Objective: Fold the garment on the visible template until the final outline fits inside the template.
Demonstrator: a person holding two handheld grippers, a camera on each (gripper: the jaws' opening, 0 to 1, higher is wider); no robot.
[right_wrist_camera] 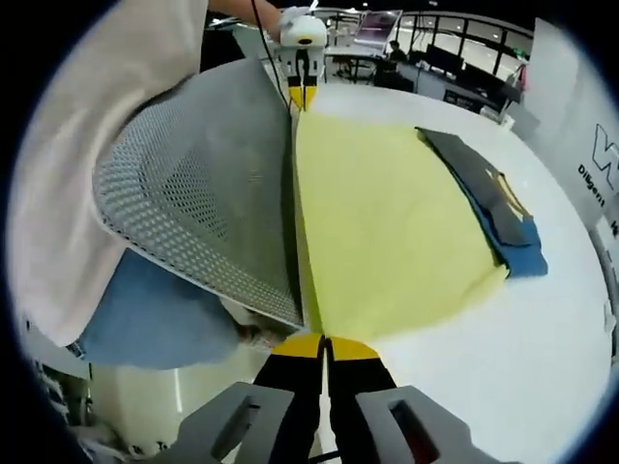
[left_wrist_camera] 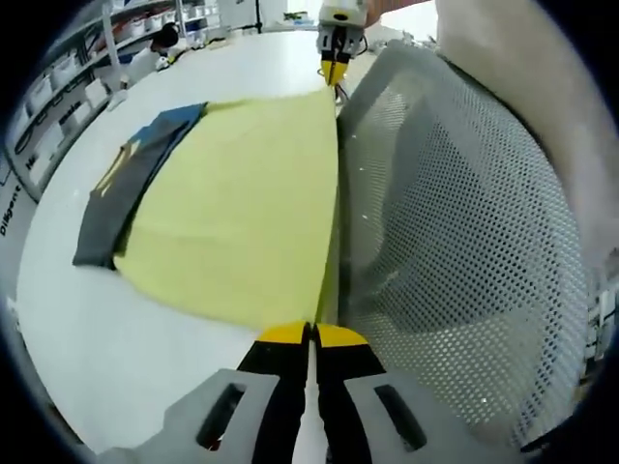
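Observation:
A grey mesh garment is stretched taut by one edge between both grippers, and the rest hangs off the table side toward the person. That edge runs along the near side of a flat yellow template sheet on the white table. My left gripper is shut on one end of the edge. My right gripper is shut on the other end. Each gripper shows small at the far end of the other's view: the right gripper and the left gripper.
A folded dark and blue cloth stack lies against the template's far side. The person's white top and blue jeans are behind the mesh. Shelves with bins stand past the table.

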